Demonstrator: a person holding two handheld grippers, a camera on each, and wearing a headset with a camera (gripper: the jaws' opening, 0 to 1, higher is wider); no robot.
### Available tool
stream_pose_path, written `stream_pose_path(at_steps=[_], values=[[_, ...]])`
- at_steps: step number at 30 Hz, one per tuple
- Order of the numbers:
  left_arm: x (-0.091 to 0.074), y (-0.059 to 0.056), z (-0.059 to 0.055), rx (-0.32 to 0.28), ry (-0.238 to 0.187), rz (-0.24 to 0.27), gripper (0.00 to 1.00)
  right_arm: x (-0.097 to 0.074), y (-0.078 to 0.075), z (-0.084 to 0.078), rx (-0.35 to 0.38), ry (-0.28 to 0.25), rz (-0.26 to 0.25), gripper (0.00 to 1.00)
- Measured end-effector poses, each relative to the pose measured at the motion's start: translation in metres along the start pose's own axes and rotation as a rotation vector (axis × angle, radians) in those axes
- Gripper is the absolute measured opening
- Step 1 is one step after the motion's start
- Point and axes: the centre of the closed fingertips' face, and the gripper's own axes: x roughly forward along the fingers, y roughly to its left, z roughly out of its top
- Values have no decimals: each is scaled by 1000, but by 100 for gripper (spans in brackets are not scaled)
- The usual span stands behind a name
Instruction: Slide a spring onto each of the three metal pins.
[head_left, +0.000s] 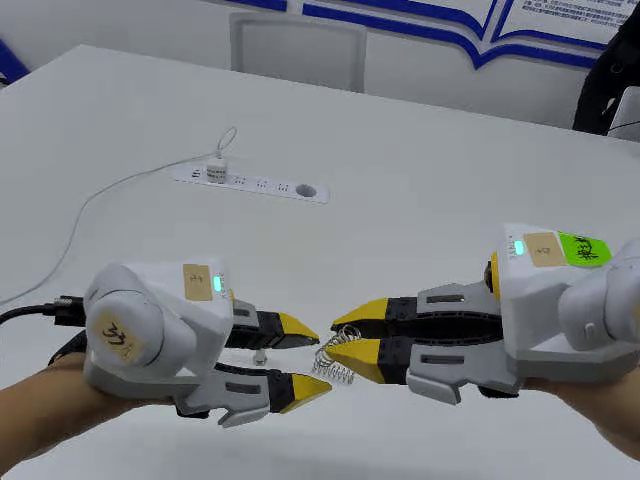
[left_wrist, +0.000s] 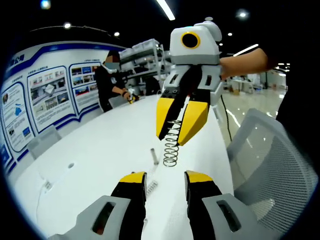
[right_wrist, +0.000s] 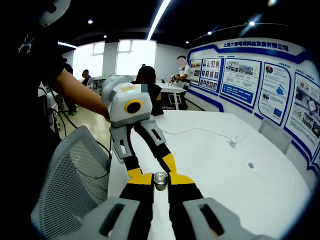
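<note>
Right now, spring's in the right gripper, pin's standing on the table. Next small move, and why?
Probably nudge the right gripper until the free end of the spring sits over the pin. The spring is clamped but hangs beside the upright pin, not over it; the open left gripper isn't holding the pin.

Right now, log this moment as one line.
right gripper: shut on spring | left gripper: open, empty | metal pin: upright, bare
</note>
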Motion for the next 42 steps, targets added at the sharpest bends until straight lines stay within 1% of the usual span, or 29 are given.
stream_pose_path(at_steps=[4, 5, 7, 9, 11, 12, 13, 14, 15, 17, 20, 22, 25, 27, 30, 32, 35, 42], values=[[-5, 3, -7, -14, 8, 20, 37, -6, -10, -6, 7, 12, -36, 10], [-7, 4, -10, -18, 11, 26, 38, -8, -14, -9, 10, 18, -53, 10], [-11, 7, -13, -18, 12, 48, 39, -12, -20, -12, 17, 24, -70, 10], [-15, 11, -16, -49, 10, 76, 40, -17, -29, -16, 30, 30, -111, 11], [-18, 14, -15, -88, -15, 94, 43, -22, -37, -21, 37, 39, -135, 11], [-20, 14, -16, -106, -22, 97, 44, -24, -42, -23, 38, 45, -158, 11], [-22, 16, -18, -115, -22, 105, 45, -28, -49, -26, 36, 55, -189, 11], [-23, 16, -20, -116, -22, 112, 47, -30, -52, -28, 30, 61, -204, 11], [-24, 18, -24, -119, -16, 125, 49, -33, -58, -30, 31, 63, -224, 11], [-26, 19, -29, -131, -5, 135, 53, -37, -63, -32, 39, 63, -242, 11], [-28, 19, -40, -152, 11, 150, 56, -43, -74, -39, 55, 79, -282, 11], [-29, 18, -44, -157, 20, 157, 58, -46, -79, -43, 64, 86, -302, 11], [-31, 18, -49, -177, 20, 176, 61, -51, -90, -55, 91, 102, -337, 11], [-32, 20, -50, -192, 15, 190, 64, -52, -92, -59, 112, 107, -345, 11], [-34, 24, -54, -220, 9, 227, 68, -52, -97, -70, 128, 133, -369, 11], [-34, 25, -57, -230, 10, 240, 70, -53, -100, -74, 128, 141, -391, 11], [-34, 25, -64, -248, 24, 251, 74, -54, -104, -83, 145, 152, -409, 11], [-37, 21, -75, -283, 33, 277, 81, -57, -111, -101, 185, 180, -425, 11]])
